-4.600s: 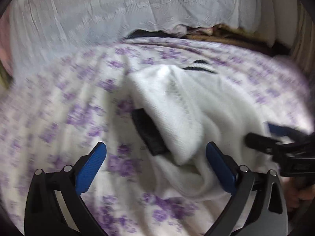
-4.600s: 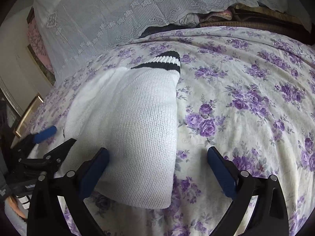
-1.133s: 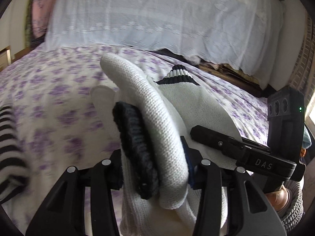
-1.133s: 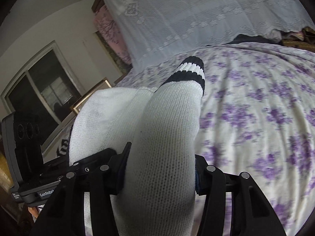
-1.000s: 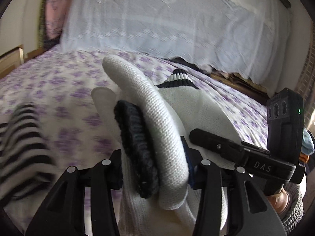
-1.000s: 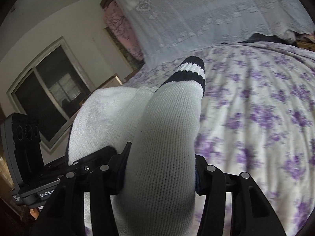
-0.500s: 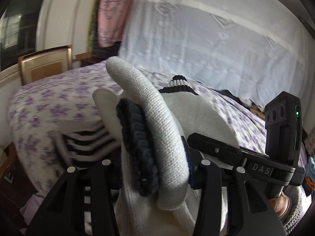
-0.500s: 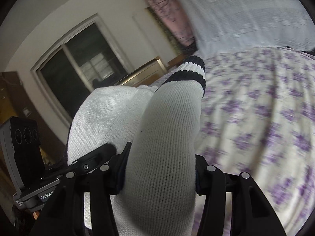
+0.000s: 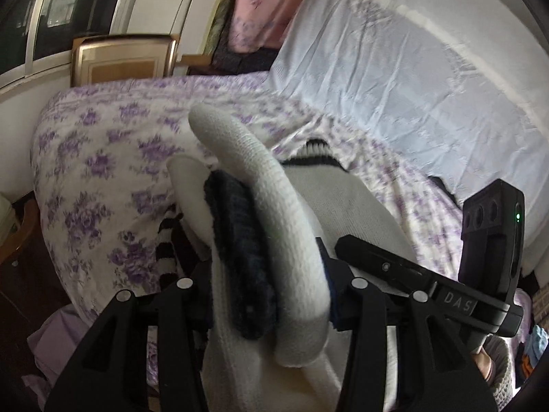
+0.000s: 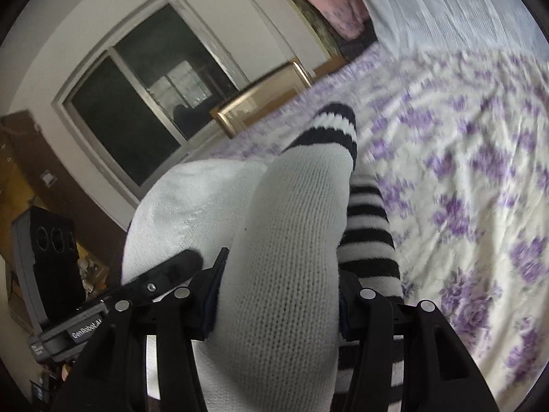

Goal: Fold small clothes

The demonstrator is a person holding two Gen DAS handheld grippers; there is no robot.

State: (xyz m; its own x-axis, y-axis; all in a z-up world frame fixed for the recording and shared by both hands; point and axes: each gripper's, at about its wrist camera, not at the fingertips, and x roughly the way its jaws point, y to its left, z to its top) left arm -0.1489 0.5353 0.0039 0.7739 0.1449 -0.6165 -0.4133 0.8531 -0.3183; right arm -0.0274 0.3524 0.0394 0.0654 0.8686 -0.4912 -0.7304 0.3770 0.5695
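Note:
A folded white sock bundle (image 9: 271, 213) with black cuff stripes and a dark part is held up over the bed. My left gripper (image 9: 267, 295) is shut on its near end. My right gripper (image 10: 278, 292) is shut on the same white sock (image 10: 284, 247), whose striped cuff (image 10: 331, 127) points away. The right gripper body (image 9: 422, 285) shows at the right of the left wrist view; the left gripper body (image 10: 113, 298) shows at the lower left of the right wrist view. A black-and-white striped sock (image 10: 369, 230) lies on the bed under the bundle; it also shows in the left wrist view (image 9: 164, 250).
The bed has a purple floral sheet (image 9: 96, 144), with its corner and edge at the left. A white lace cover (image 9: 394, 68) lies at the back. A wooden chair (image 9: 120, 58) and a window (image 10: 137, 103) stand beyond the bed edge.
Both grippers closed on the white sock, lifted it and carried it left toward the bed corner. The striped sock has come under the bundle.

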